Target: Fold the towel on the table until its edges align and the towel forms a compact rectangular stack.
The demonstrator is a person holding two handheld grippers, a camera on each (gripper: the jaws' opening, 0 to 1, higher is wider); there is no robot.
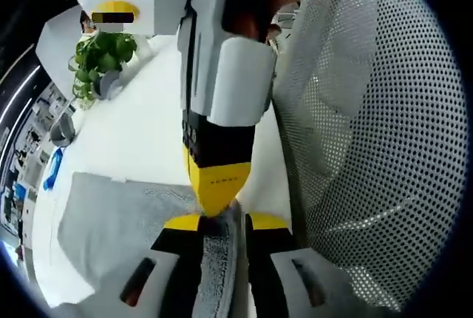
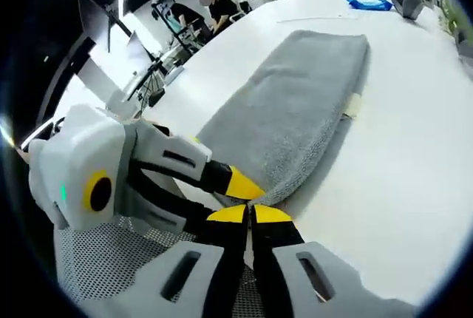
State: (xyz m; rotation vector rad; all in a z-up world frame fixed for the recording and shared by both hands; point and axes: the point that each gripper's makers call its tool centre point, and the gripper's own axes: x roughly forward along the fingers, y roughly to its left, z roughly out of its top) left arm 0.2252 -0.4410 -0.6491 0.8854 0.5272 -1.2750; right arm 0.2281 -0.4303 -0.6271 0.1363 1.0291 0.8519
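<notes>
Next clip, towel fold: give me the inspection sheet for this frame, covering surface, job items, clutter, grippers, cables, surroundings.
Surface: white table, looks clean where bare.
Job's things: grey towel lying on the table, already folded over along its length; near corner gathered at the grippers.
Clutter: blue item and grey object at the far end; potted plant near the table's edge.
Grippers: left gripper shut on a towel edge running between its jaws; right gripper closed at the towel's corner, grip itself hidden. Tips meet.
Cables: nothing seen.
Surroundings: mesh chair back close beside the grippers; people at desks beyond the table.
</notes>
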